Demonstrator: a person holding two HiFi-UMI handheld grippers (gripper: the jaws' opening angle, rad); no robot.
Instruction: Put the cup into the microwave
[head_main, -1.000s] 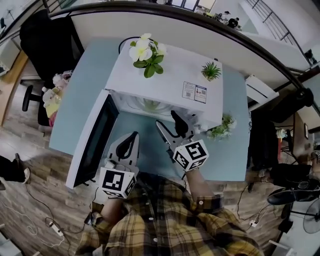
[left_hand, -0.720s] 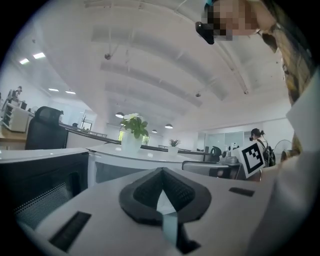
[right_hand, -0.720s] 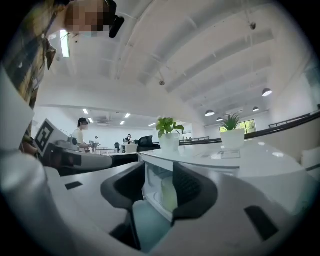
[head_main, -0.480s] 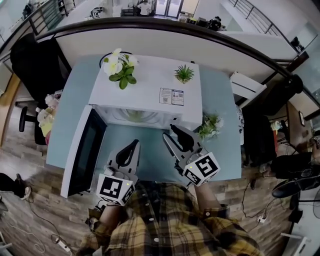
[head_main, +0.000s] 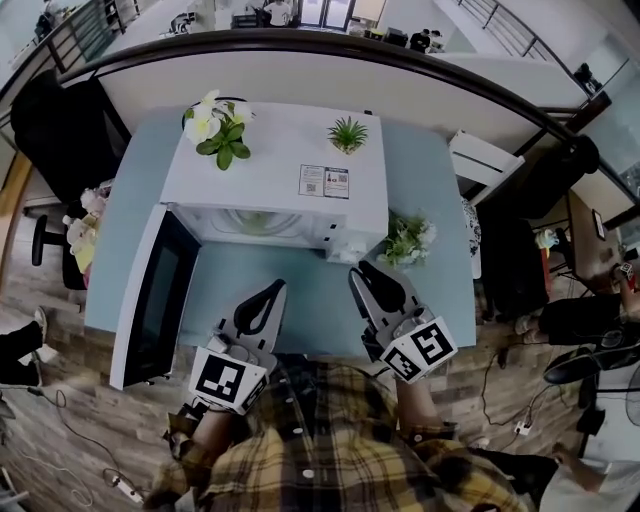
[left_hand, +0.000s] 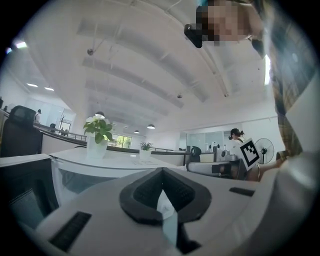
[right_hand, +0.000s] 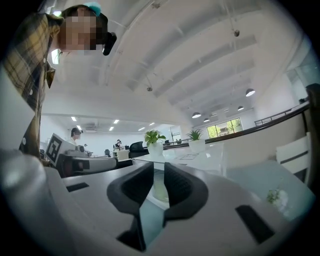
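Note:
The white microwave (head_main: 270, 170) stands on the blue table (head_main: 310, 300), its door (head_main: 150, 295) swung open to the left. A pale green cup (head_main: 256, 222) sits inside the cavity; in the right gripper view the cup (right_hand: 160, 189) shows through the gap between the jaws, well ahead of them. My right gripper (head_main: 365, 272) hovers in front of the microwave's right side, its jaws closing with a narrow gap and nothing between them. My left gripper (head_main: 268, 290) hangs before the opening with its jaws shut and empty.
On the microwave stand a white-flowered plant (head_main: 215, 125) and a small green plant (head_main: 347, 132). Another small plant (head_main: 408, 240) sits on the table at the microwave's right. A black chair (head_main: 55, 110) is at the far left, a white unit (head_main: 490, 165) at the right.
Both grippers have drawn back from the microwave toward the person. The right gripper's jaws, wide apart near the opening earlier, have narrowed to a slit.

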